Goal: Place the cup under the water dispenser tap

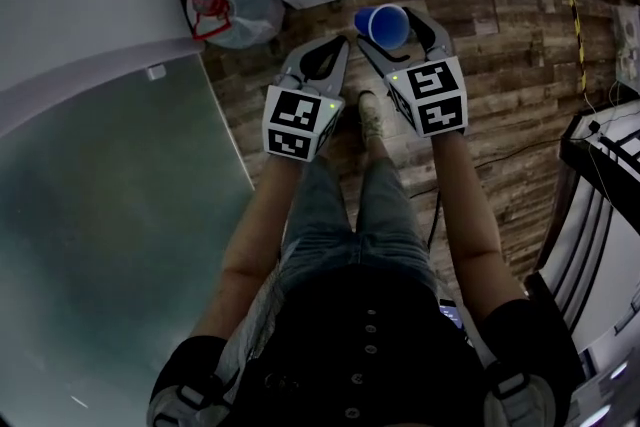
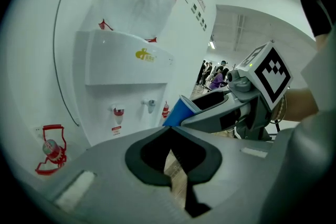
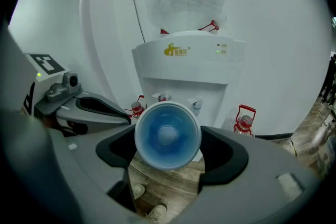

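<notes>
Before the dispenser [image 3: 185,68], cup [image 3: 167,134] in right gripper [image 3: 166,153]

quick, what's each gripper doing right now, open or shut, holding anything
left gripper: shut, nothing between its jaws
right gripper: shut on the blue cup

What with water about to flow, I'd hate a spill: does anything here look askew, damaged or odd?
Only the blue cup: the right gripper holds it tilted, mouth facing back toward the person rather than upright, short of the taps on the water dispenser. It looks empty; no spill or damage shows.
</notes>
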Tool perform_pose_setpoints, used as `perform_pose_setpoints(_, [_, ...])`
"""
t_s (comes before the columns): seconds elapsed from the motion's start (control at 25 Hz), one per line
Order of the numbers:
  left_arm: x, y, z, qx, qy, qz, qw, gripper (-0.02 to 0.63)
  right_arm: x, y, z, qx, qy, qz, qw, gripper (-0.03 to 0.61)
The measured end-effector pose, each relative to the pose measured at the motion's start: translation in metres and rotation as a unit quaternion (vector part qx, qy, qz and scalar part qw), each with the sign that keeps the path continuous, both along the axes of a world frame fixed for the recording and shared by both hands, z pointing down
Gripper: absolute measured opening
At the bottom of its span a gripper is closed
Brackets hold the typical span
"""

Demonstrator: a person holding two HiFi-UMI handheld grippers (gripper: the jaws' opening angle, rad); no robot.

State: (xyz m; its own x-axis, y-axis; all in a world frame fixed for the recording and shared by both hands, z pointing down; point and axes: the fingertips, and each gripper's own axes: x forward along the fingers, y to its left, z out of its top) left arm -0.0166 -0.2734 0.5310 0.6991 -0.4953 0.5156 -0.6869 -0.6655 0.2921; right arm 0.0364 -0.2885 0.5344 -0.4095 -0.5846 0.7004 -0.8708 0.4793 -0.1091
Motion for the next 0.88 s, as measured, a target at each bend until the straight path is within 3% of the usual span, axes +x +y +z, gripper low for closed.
perform_pose_setpoints(0.88, [0.001, -0.029, 0.083, -0.008, 0.001, -0.009, 0.9999, -0.003, 0.000, -0.030, 0.089, 0.002, 0.027, -0.001, 1.000, 0.362])
